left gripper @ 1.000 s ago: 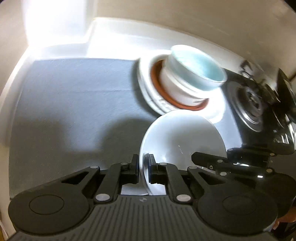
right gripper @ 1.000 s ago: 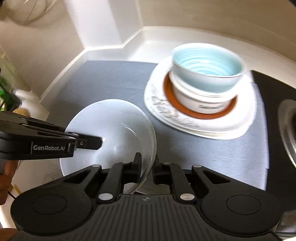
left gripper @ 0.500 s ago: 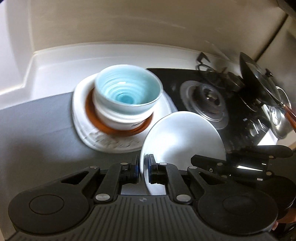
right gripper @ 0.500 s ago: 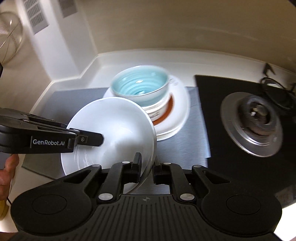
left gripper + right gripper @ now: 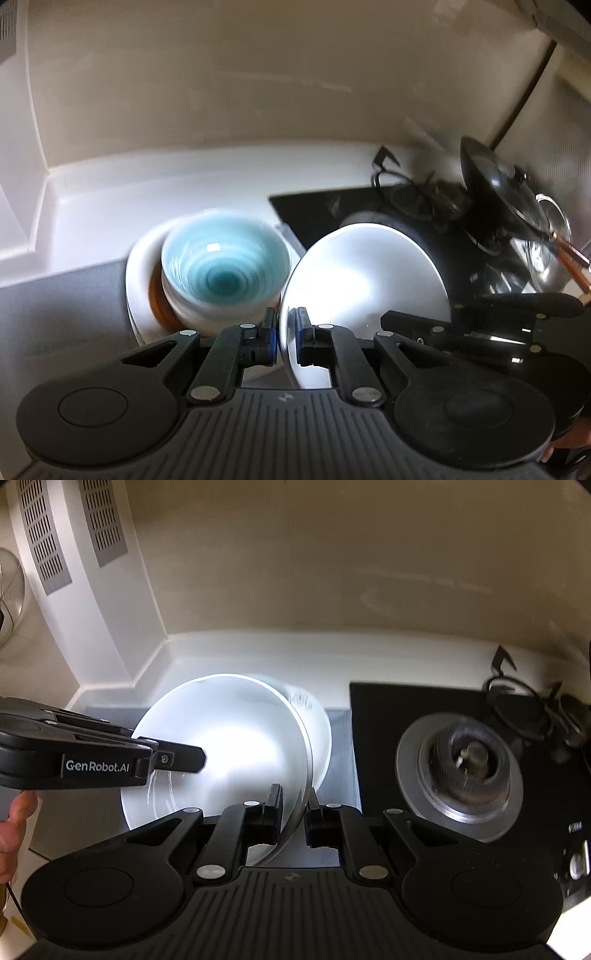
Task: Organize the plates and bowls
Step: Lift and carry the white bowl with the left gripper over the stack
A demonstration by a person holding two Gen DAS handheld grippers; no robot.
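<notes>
White bowl (image 5: 365,280) gripped at opposite rim edges: left gripper (image 5: 286,334) clamped on one edge, right gripper (image 5: 293,810) clamped on the other, rim wedged between each pair of fingers. Held tilted, just right of blue-glazed bowl (image 5: 225,258) stacked on white plate (image 5: 138,280) over grey mat (image 5: 62,306). Gas hob (image 5: 458,764) at right. "GenRobot.AI" printed in white along left gripper's side.

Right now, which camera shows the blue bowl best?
The left wrist view: the blue bowl lies open there, nested on the plate stack. In the right wrist view the white bowl held by both grippers hides it almost wholly.
</notes>
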